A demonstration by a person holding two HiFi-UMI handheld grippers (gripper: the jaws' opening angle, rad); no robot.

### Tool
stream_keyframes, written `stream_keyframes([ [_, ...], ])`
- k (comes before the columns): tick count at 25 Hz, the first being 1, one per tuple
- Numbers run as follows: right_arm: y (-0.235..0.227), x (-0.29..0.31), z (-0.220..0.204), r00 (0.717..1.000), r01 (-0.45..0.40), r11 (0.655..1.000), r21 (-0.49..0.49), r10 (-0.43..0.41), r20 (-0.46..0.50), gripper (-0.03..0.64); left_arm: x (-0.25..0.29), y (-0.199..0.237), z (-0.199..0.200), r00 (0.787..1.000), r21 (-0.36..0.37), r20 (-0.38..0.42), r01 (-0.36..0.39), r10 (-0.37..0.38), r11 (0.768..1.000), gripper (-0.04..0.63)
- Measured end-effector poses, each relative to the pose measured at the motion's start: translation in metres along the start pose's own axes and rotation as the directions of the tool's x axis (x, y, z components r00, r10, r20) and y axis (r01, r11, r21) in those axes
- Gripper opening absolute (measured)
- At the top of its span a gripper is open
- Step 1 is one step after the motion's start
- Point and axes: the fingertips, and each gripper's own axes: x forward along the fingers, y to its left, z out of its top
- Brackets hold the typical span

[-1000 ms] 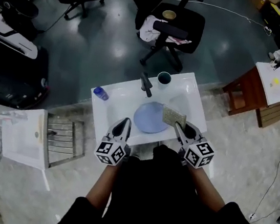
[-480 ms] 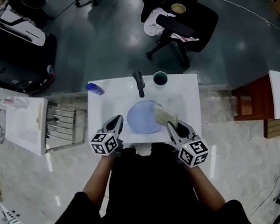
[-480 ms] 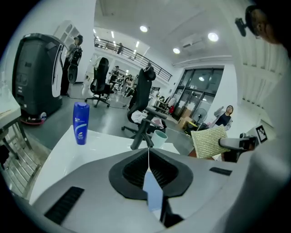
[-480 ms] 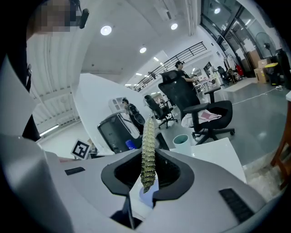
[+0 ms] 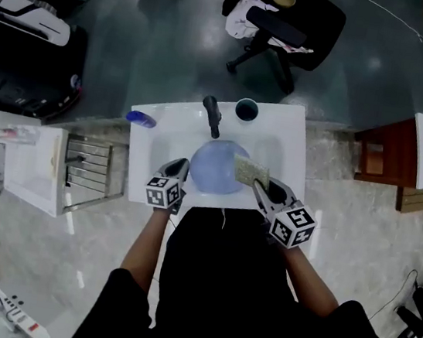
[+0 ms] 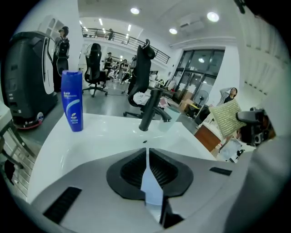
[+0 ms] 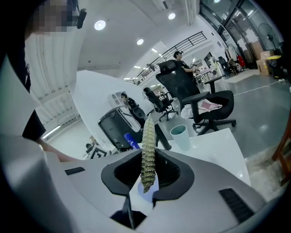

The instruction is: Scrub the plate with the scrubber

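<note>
The blue plate (image 5: 213, 168) lies in the basin at the middle of the white counter (image 5: 292, 148), just this side of the black faucet (image 5: 212, 116). The right tool (image 5: 260, 187) is clamped on the yellow-green scrubber (image 5: 248, 169), which hangs over the plate's right part; I can't tell whether it touches. The left tool (image 5: 180, 168) has its jaws together with nothing gripped. Only a pale sliver shows in the slit, and I can't say what that is.

To scrub well, I'd lay the scrubber's broad face flat on the plate rather than its edge. I'd work in short circles, with the closed left tool pressed on the near-left rim so the plate doesn't skate round the basin.

Both forearms reach out over the counter's near edge. The left tool tips down into the basin's near-left side, and the right one comes in more level from the near-right. A cup (image 5: 245, 110) and a blue bottle (image 5: 141, 118) stand along the far edge, out of the way.
</note>
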Motion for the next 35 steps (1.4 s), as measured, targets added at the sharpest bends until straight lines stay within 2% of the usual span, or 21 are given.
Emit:
stream_keyframes([
  [3,0.005,0.006,-0.009,1.000,-0.009,1.000,0.010,0.009,-0.021,0.063,0.013,0.014,-0.019,0.998,-0.057,-0.068,-0.013,0.009,0.998,0.010],
  [5,0.003,0.012,-0.012,0.999,-0.013,1.000,0.008,0.013,-0.033,0.063,0.023,0.024,-0.027,0.994,-0.099,-0.104,-0.030,0.020,0.995,0.061],
  [6,0.002,0.016,-0.013,0.999,-0.016,1.000,0.012,0.016,-0.036,0.064,0.028,0.029,-0.031,0.992,-0.100,-0.124,-0.039,0.026,0.994,0.091],
  [9,-0.004,0.021,-0.020,0.999,-0.008,0.999,0.031,0.010,-0.044,0.063,0.045,0.039,-0.049,0.979,-0.077,-0.205,-0.042,0.026,0.996,0.125],
  [11,-0.010,0.022,-0.025,0.998,0.009,0.999,0.048,-0.006,-0.055,0.064,0.057,0.045,-0.063,0.969,-0.138,-0.248,-0.032,-0.003,0.990,0.147],
  [15,-0.016,0.027,-0.032,0.997,0.031,0.997,0.072,-0.026,-0.068,0.063,0.076,0.062,-0.086,0.957,-0.333,-0.287,-0.056,-0.045,0.941,0.164],
  [21,-0.020,0.036,-0.028,0.997,0.059,0.995,0.084,-0.053,-0.063,0.063,0.100,0.061,-0.110,0.922,-0.450,-0.358,-0.032,-0.148,0.892,0.179],
  [24,-0.020,0.038,-0.027,0.996,0.073,0.993,0.092,-0.067,-0.063,0.063,0.109,0.057,-0.112,0.916,-0.490,-0.356,-0.015,-0.184,0.872,0.187],
  [28,-0.020,0.039,-0.031,0.993,0.097,0.991,0.093,-0.091,-0.073,0.064,0.116,0.058,-0.118,0.913,-0.521,-0.357,-0.019,-0.198,0.854,0.179],
  [31,-0.019,0.040,-0.026,0.992,0.110,0.989,0.095,-0.105,-0.065,0.064,0.114,0.065,-0.116,0.919,-0.559,-0.346,-0.040,-0.190,0.828,0.081],
  [33,-0.017,0.039,-0.021,0.993,0.113,0.988,0.100,-0.109,-0.050,0.064,0.113,0.067,-0.118,0.917,-0.585,-0.349,-0.051,-0.195,0.809,0.066],
  [35,-0.016,0.039,-0.019,0.993,0.119,0.988,0.103,-0.115,-0.040,0.064,0.113,0.066,-0.124,0.902,-0.573,-0.381,-0.059,-0.203,0.818,0.066],
])
